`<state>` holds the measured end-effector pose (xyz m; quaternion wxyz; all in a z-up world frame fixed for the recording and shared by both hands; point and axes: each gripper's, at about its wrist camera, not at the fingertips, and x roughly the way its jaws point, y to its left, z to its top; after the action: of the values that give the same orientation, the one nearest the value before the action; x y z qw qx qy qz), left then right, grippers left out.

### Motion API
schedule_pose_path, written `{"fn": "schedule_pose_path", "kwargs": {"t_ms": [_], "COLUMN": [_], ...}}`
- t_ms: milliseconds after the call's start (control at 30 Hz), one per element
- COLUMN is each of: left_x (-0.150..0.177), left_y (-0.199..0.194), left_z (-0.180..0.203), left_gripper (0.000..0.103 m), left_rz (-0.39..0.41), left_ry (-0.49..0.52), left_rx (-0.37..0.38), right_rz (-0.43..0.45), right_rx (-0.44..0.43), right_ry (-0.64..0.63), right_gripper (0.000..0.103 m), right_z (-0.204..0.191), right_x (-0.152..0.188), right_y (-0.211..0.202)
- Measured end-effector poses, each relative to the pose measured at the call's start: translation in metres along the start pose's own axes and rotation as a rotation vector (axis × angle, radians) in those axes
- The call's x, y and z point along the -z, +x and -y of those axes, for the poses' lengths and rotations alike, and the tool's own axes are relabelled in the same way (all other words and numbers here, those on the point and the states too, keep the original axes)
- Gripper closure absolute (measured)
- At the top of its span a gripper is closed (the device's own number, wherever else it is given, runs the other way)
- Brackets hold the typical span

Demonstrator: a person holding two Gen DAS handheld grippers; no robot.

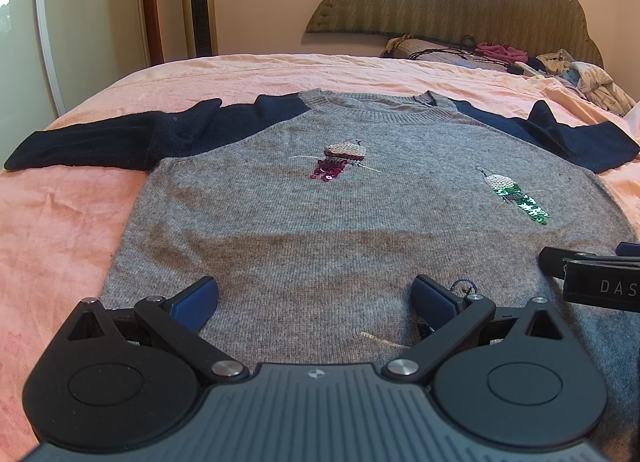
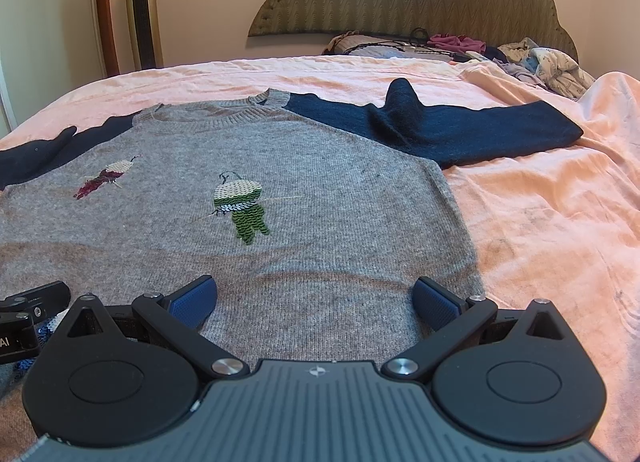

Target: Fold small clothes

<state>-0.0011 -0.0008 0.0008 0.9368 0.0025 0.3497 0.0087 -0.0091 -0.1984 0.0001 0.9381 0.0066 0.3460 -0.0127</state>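
From the left wrist, the grey sweater (image 1: pixel 320 221) lies face up on the bed (image 1: pixel 60 221), both navy sleeves spread out (nothing folded yet). The left tool (image 1: pixel 316 298) hangs wide open over the hem, holding nothing.

From the right wrist, the right tool (image 2: pixel 316 298) is equally wide open and empty; all folds remain.

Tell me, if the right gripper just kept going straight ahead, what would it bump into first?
Probably the grey sweater itself. The right gripper is open and low over the sweater's bottom part, pointing toward the green sequin bird. Depth is hard to judge, so it might skim the knit before reaching the bird.
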Motion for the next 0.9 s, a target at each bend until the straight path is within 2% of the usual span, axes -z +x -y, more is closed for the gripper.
{"fn": "schedule_pose_path", "kwargs": {"t_ms": [367,467,500,567,633,733,800,900], "left_x": [0.0,0.0,0.0,0.0,0.0,0.0,0.0,0.0], "left_y": [0.0,0.0,0.0,0.0,-0.001,-0.001,-0.001,-0.001], "left_z": [0.0,0.0,0.0,0.001,0.002,0.002,0.003,0.002], "left_gripper": [0.0,0.0,0.0,0.0,0.0,0.0,0.0,0.0], "left_rz": [0.002,0.002,0.002,0.002,0.003,0.004,0.004,0.004], "left_ry": [-0.003,-0.004,-0.004,-0.004,-0.005,-0.008,-0.006,-0.008], "left_rx": [0.004,0.004,0.004,0.005,0.005,0.007,0.006,0.007], "right_rz": [-0.005,-0.077,-0.086,-0.031,0.03,0.069,0.083,0.171], "right_rx": [0.0,-0.061,-0.102,-0.186,-0.224,-0.201,-0.194,-0.139], "right_ry": [-0.002,-0.029,-0.005,0.111,0.227,0.427,0.62,0.841], "right_gripper": [0.0,0.0,0.0,0.0,0.0,0.0,0.0,0.003], "right_z": [0.002,0.012,0.024,0.063,0.107,0.188,0.251,0.325], "right_x": [0.0,-0.014,-0.026,-0.047,-0.066,-0.096,-0.109,-0.116], "right_y": [0.0,0.0,0.001,-0.004,-0.002,0.019,0.039,0.063]}}
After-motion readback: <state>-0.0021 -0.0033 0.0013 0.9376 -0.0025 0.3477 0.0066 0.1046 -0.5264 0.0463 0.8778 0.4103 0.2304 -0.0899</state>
